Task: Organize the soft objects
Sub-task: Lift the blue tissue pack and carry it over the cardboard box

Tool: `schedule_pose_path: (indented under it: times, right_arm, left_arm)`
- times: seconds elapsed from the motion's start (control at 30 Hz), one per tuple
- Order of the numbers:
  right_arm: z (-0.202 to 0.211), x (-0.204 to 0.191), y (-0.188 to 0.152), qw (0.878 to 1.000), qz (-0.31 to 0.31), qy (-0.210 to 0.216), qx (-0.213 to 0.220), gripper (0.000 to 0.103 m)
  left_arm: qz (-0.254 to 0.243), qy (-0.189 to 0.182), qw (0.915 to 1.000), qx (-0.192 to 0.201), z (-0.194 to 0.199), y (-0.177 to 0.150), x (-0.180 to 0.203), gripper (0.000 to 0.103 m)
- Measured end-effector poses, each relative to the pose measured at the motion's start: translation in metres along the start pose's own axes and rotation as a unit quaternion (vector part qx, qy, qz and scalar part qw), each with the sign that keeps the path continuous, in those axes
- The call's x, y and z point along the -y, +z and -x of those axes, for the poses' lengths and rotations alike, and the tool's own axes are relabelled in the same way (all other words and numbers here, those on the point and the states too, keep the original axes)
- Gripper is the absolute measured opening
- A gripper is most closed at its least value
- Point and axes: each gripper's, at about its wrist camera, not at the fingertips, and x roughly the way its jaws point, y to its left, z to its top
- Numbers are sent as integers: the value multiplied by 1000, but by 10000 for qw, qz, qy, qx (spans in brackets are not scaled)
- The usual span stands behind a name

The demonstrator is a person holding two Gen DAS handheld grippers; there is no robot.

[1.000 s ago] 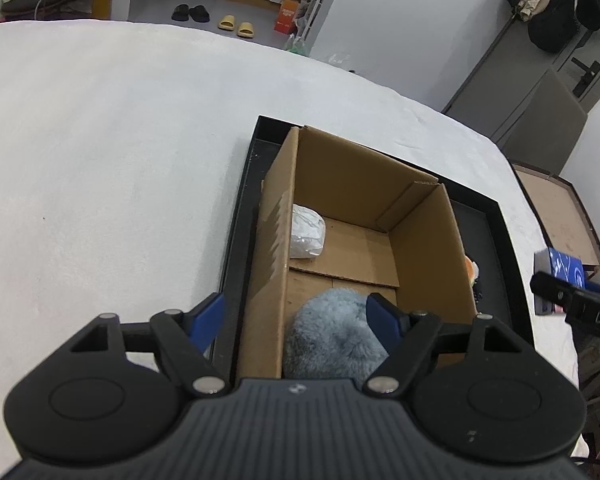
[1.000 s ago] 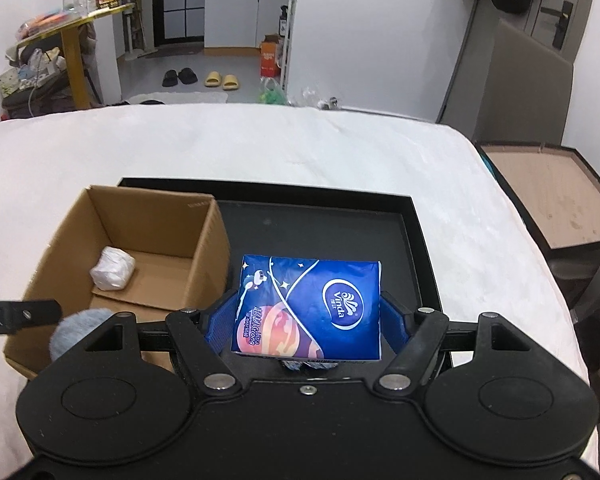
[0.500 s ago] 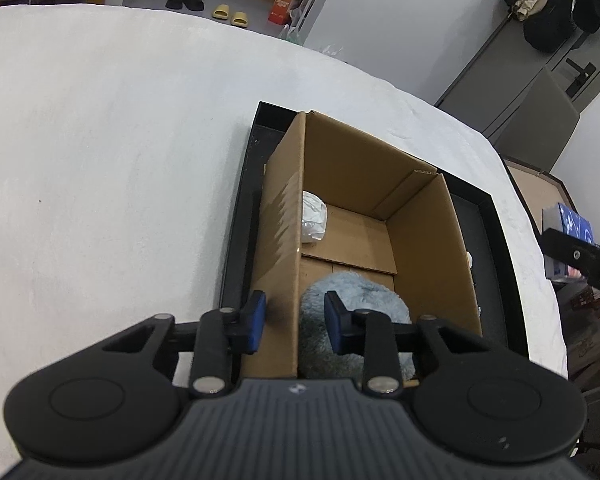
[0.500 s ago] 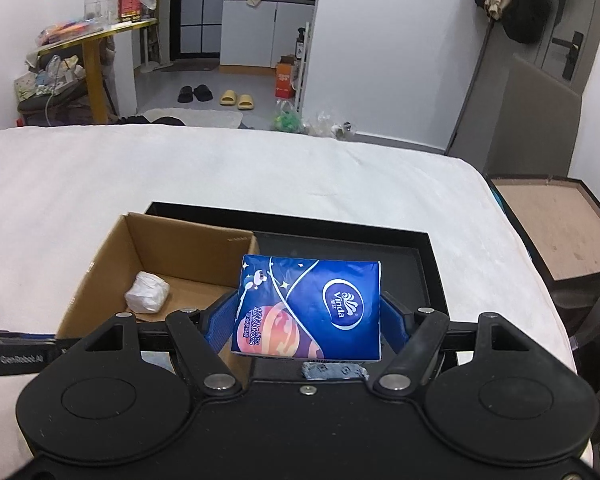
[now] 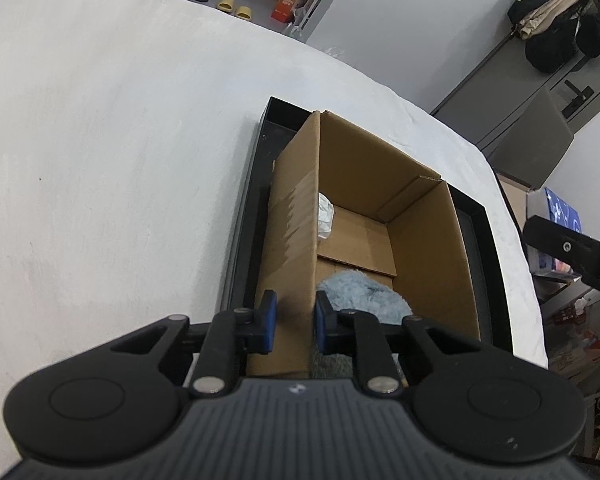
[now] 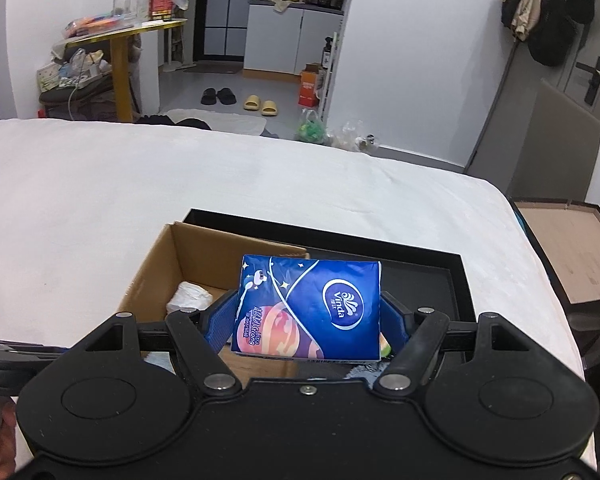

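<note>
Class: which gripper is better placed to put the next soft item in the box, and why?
Right. The right gripper grips the tissue pack near the box; the left gripper straddles the box wall, holding nothing soft.

Matt cardboard box [image 5: 428, 240], seemingly fluffy ball [image 5: 364, 292]

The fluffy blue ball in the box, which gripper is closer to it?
Left. The left gripper straddles the box wall, one finger right beside the blue ball. The right gripper is off to the side, holding the tissue pack.
</note>
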Motion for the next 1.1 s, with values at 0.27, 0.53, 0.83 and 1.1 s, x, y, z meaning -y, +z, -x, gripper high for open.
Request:
schedule_pose_path:
  times: [0.27,0.53,0.83,1.1]
  right_arm:
    - [-4,-18,3,9999,97,123,-17,71]
    - [-11,-35,3,9995,194,234,-76,71]
    - [-19,-45,1,9988,170,419,-168,71]
    - [-35,-55,-6,9973,110,633,-363,71]
  left_arm:
    - [-22,-128,9999,-13,-2,1,-4,18]
    - [0,-233,9997,-37,-1,1,-9,19]
    - [104,-304,9994,-136,-2,4,-15,19]
    - [317,-259,9991,-58,0,7,-21,19]
